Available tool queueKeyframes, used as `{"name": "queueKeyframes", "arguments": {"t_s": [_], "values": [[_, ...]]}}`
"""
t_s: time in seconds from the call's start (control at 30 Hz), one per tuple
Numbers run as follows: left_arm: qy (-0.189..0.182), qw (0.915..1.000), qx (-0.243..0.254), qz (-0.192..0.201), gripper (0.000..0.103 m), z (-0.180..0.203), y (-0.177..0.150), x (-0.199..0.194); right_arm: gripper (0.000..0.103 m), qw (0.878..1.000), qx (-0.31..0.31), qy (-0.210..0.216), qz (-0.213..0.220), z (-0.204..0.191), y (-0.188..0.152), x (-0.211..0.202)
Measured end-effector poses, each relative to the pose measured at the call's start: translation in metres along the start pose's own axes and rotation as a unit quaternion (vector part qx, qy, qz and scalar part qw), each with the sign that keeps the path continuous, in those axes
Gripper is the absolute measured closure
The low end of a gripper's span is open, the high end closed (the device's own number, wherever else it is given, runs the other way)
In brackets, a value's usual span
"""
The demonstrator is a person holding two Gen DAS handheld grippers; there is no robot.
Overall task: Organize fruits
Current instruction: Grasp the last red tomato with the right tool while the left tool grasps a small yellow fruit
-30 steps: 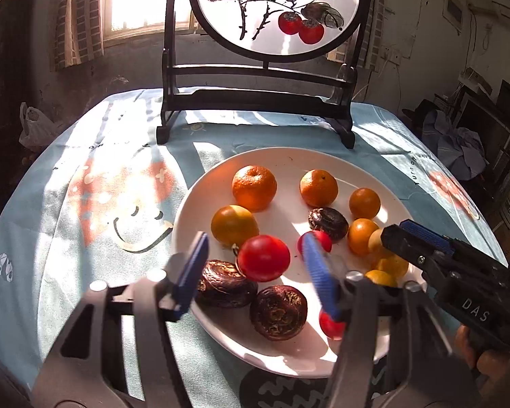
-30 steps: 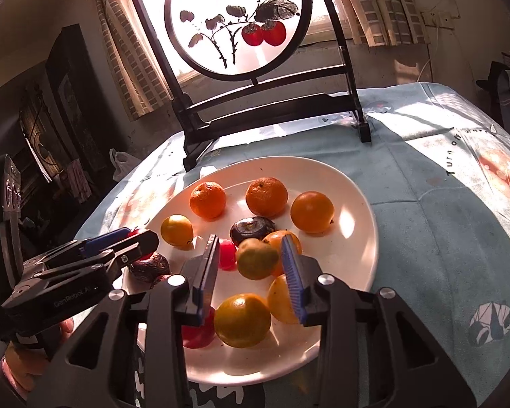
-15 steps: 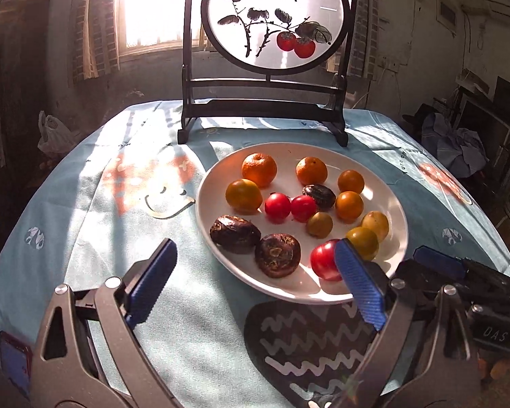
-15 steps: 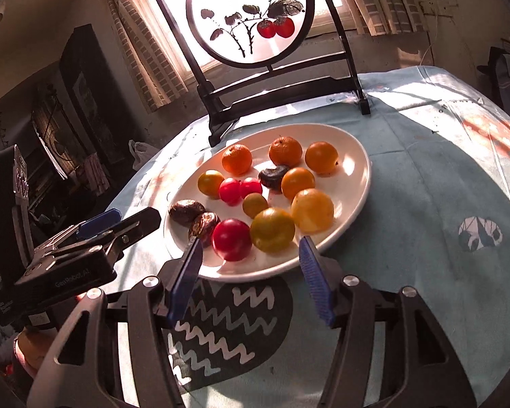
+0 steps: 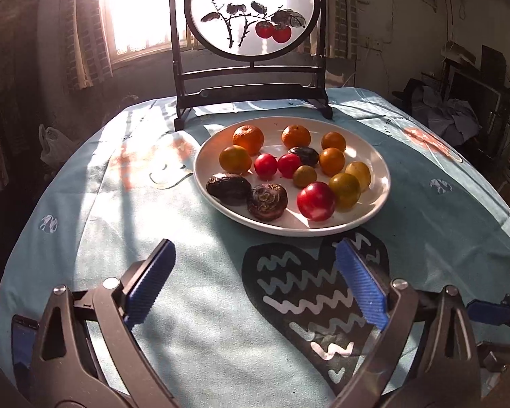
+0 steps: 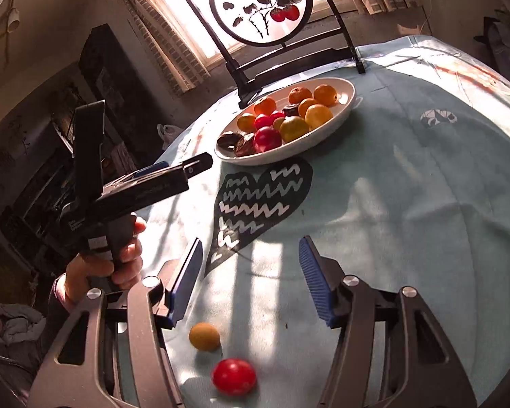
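Note:
A white plate (image 5: 380, 200) on the blue tablecloth holds several fruits: oranges, yellow fruits, red tomatoes (image 5: 315, 201) and dark brown fruits (image 5: 267, 202). The plate also shows in the right wrist view (image 6: 336, 120). My left gripper (image 5: 255, 284) is open and empty, well short of the plate. My right gripper (image 6: 251, 273) is open and empty, near the table's front. A small yellow fruit (image 6: 204, 336) and a red tomato (image 6: 234, 376) lie loose on the cloth under the right gripper. The left gripper also shows in the right wrist view (image 6: 190, 166), held by a hand.
A dark wooden stand with a round painted screen (image 5: 251, 10) stands behind the plate. A black heart print (image 5: 316, 299) marks the cloth in front of the plate. The round table's edges fall away on both sides.
Both grippers have pulled back from over the plate toward the table's front and have opened wider. The two loose fruits have come into the right wrist view.

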State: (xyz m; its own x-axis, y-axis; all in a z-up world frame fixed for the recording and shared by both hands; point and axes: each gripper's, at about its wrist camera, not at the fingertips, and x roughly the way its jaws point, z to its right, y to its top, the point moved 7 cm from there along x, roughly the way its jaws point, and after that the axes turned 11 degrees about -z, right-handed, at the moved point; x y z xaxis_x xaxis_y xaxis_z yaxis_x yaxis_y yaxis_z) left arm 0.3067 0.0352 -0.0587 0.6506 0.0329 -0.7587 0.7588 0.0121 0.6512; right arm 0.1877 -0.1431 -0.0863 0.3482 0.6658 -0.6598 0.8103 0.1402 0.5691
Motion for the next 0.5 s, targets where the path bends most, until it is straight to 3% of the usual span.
{"name": "queueKeyframes", "arguments": {"t_s": [0.17,0.3,0.5], "values": [[-0.019,0.9997,-0.011,0.007,0.006,-0.003,-0.002,-0.011,0.044,0.996,-0.063,-0.048,-0.044,-0.030,-0.045,-0.006],[-0.027,0.9994,-0.018,0.010,0.006,-0.005,-0.002,-0.014,0.045,0.988,-0.093,-0.110,-0.050,-0.039,-0.065,-0.009],[-0.025,0.9995,-0.019,0.005,0.006,-0.007,-0.006,-0.013,0.047,0.986,-0.091,-0.127,-0.064,-0.034,-0.077,-0.001]]}}
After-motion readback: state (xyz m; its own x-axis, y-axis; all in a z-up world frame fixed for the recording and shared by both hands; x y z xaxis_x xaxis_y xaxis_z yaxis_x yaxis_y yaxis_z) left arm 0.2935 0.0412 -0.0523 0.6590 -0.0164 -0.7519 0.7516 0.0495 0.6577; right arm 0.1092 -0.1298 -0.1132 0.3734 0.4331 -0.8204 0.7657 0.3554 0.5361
